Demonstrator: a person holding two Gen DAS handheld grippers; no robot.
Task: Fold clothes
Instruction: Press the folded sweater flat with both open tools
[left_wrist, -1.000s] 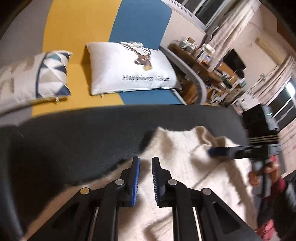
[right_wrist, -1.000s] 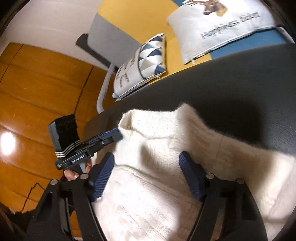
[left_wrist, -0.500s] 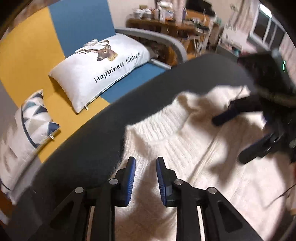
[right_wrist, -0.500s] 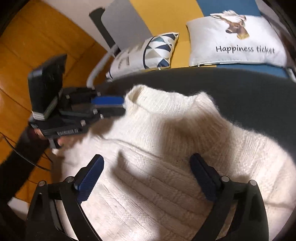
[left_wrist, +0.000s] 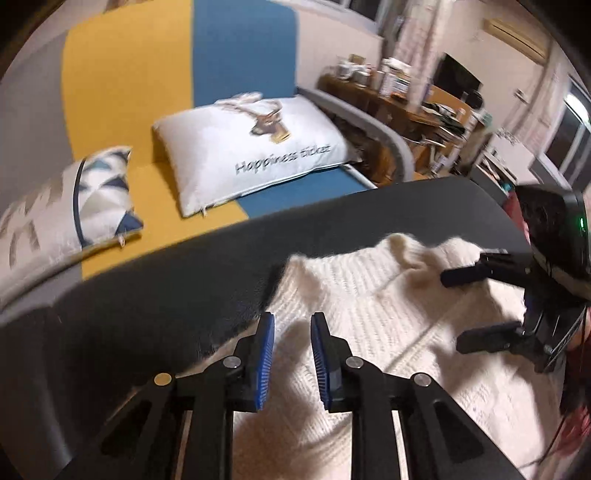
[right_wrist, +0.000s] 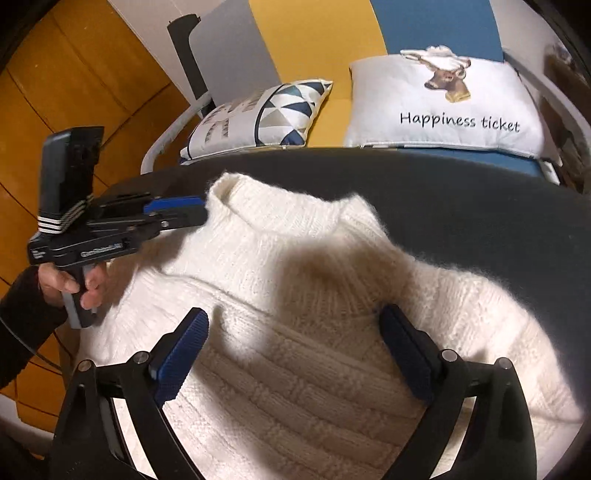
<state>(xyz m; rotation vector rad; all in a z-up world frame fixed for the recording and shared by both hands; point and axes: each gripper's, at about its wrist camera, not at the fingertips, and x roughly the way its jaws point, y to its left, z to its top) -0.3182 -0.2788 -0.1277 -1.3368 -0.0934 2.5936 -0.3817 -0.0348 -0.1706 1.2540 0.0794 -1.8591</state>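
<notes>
A cream knitted sweater (right_wrist: 295, 295) lies flat on a dark round table (right_wrist: 480, 206), collar toward the sofa. My right gripper (right_wrist: 291, 339) hovers wide open above the chest, just below the collar, with nothing between its pads. In the left wrist view it enters from the right (left_wrist: 451, 309), jaws far apart over the sweater (left_wrist: 369, 314). My left gripper (left_wrist: 292, 354) sits over the sweater's left edge, its blue pads a narrow gap apart and gripping no cloth. The right wrist view shows it (right_wrist: 201, 218) beside the collar's left side, held by a hand (right_wrist: 66, 284).
Behind the table (left_wrist: 147, 314) stands a yellow and blue sofa (left_wrist: 129, 92) with a deer "Happiness ticket" pillow (right_wrist: 443, 110) and a triangle-patterned pillow (right_wrist: 266, 114). A cluttered desk (left_wrist: 406, 99) is at the far right. Wooden floor (right_wrist: 74, 92) lies to the left.
Both views have swung toward the sofa. The sweater's collar now shows in full under the right gripper. The left gripper stays by the collar's left side, its narrow gap about the same.
</notes>
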